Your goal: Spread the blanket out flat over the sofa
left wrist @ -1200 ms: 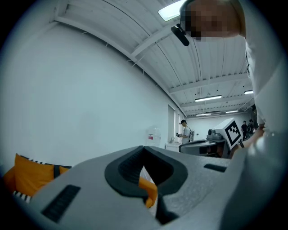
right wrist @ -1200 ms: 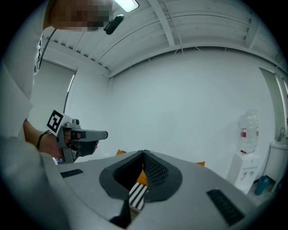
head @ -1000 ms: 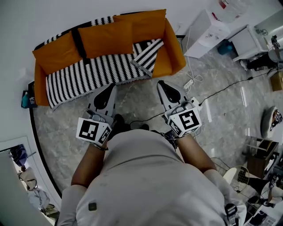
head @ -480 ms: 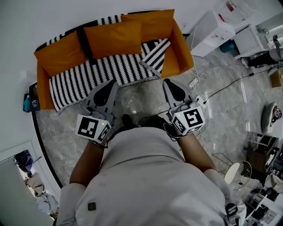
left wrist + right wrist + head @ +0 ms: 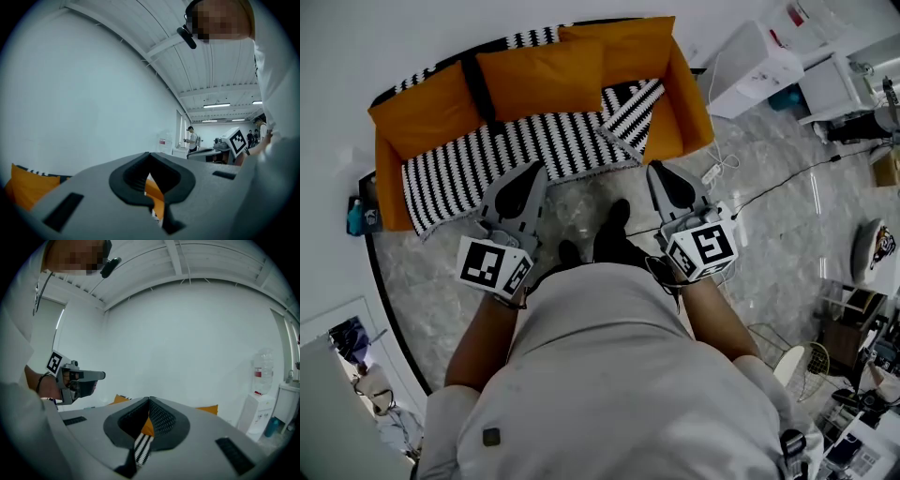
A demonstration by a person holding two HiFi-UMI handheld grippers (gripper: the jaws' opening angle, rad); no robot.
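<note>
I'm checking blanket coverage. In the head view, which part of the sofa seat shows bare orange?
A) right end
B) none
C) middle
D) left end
A: the striped blanket stops at a folded-back corner, leaving the right end of the sofa bare.

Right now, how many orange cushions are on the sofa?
3, all against the back of the sofa: left cushion, middle cushion, right cushion partly behind the middle one. The striped blanket may hide others.
</note>
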